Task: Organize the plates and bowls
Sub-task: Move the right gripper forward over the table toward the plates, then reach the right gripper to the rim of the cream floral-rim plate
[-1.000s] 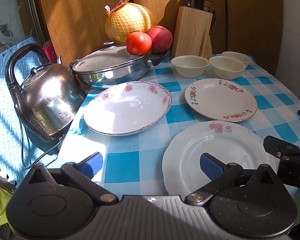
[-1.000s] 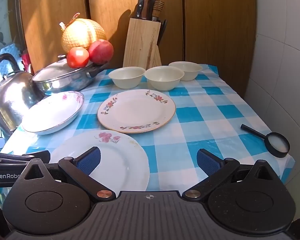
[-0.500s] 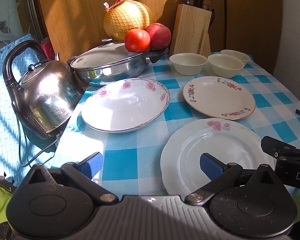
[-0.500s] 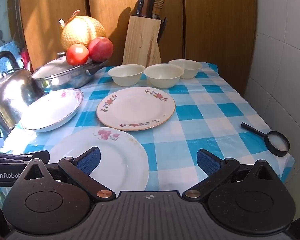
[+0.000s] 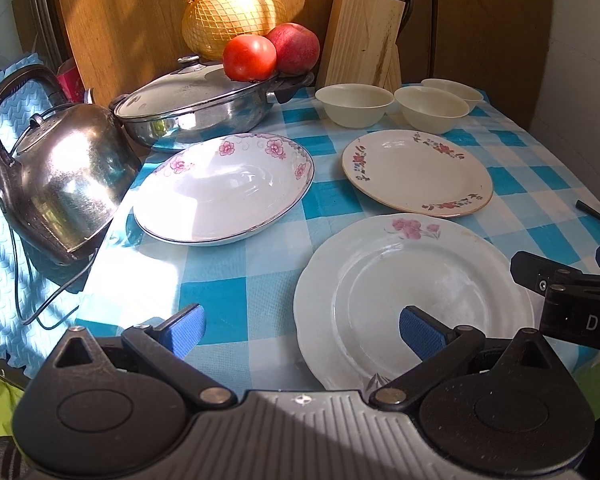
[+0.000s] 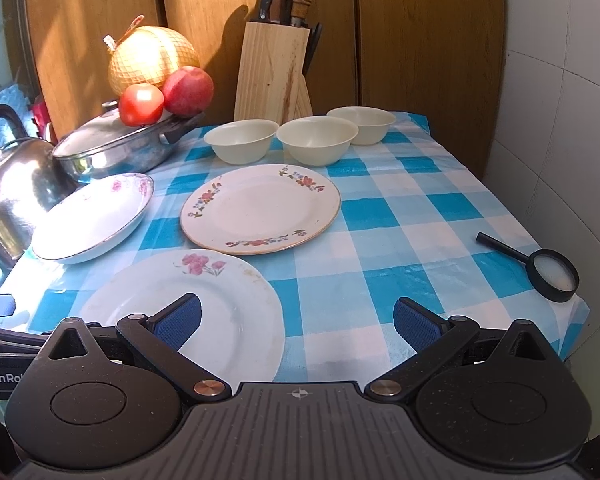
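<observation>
Both grippers sit low at the near edge of the table (image 6: 420, 216), pointing forward over the blue-checked cloth, side by side and roughly level

Left gripper (image 5: 302, 334): jaws spread wide, holding nothing. Its right blue pad (image 5: 422, 334) hangs over the near white plate (image 5: 412, 292), its left pad over bare cloth; contact with the plate can't be judged from this angle

Right gripper (image 6: 296, 322): also wide open, empty. Its left pad (image 6: 178, 324) is above the same near white plate (image 6: 204, 312), the right pad above bare cloth. The right gripper's side shows at the right edge of the left wrist view, just beside the plate's rim

Task items:
- near white plate with a pink flower, closest to both grippers, front of table
- floral-rim plate (image 6: 260, 208) just behind it, flat, edges nearly meeting
- deep plate with pink flowers (image 5: 224, 188) to the left, tilted, its far rim looks propped against the steel pan (image 5: 192, 112)
- three cream bowls (image 6: 318, 138) in a row at the back, upright, close together, in front of the knife block (image 6: 274, 68)

Other: kettle (image 5: 56, 172) at far left, tomato (image 5: 250, 58), a red fruit and netted pomelo (image 5: 232, 16) on or behind the pan lid, magnifying glass (image 6: 548, 270) near the right edge of the table
</observation>
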`<state>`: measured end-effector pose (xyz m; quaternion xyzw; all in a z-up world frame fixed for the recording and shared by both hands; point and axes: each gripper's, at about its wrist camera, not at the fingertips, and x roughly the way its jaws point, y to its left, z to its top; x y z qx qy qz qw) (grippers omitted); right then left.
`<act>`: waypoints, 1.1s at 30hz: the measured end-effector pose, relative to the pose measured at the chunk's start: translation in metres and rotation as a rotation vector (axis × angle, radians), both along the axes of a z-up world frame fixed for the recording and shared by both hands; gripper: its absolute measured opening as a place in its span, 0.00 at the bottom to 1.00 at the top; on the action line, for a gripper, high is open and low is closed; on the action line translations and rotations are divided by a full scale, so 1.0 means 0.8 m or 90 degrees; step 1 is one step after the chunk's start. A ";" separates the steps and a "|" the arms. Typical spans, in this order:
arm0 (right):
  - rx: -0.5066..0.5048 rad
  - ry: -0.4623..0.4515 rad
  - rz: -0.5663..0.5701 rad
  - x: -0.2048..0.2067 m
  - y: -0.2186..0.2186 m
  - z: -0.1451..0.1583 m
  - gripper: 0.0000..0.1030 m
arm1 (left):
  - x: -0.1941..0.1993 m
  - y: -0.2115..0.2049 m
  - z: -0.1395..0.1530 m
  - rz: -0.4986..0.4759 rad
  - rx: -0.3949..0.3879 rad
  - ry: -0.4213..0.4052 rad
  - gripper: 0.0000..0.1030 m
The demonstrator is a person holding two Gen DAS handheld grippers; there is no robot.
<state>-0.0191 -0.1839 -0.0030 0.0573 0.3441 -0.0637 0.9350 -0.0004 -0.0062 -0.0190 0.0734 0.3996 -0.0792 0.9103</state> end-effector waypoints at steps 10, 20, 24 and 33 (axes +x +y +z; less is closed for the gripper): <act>-0.009 0.028 -0.001 0.010 -0.005 -0.010 1.00 | 0.015 -0.003 -0.009 -0.007 0.001 0.036 0.96; 0.008 0.061 0.015 0.024 -0.006 -0.021 0.98 | 0.032 0.000 -0.021 -0.003 -0.010 0.078 0.96; 0.030 0.077 0.022 0.030 -0.011 -0.028 0.88 | 0.040 -0.002 -0.028 -0.004 -0.022 0.103 0.95; 0.069 0.095 0.040 0.036 -0.016 -0.033 0.71 | 0.051 -0.005 -0.030 -0.017 -0.062 0.129 0.95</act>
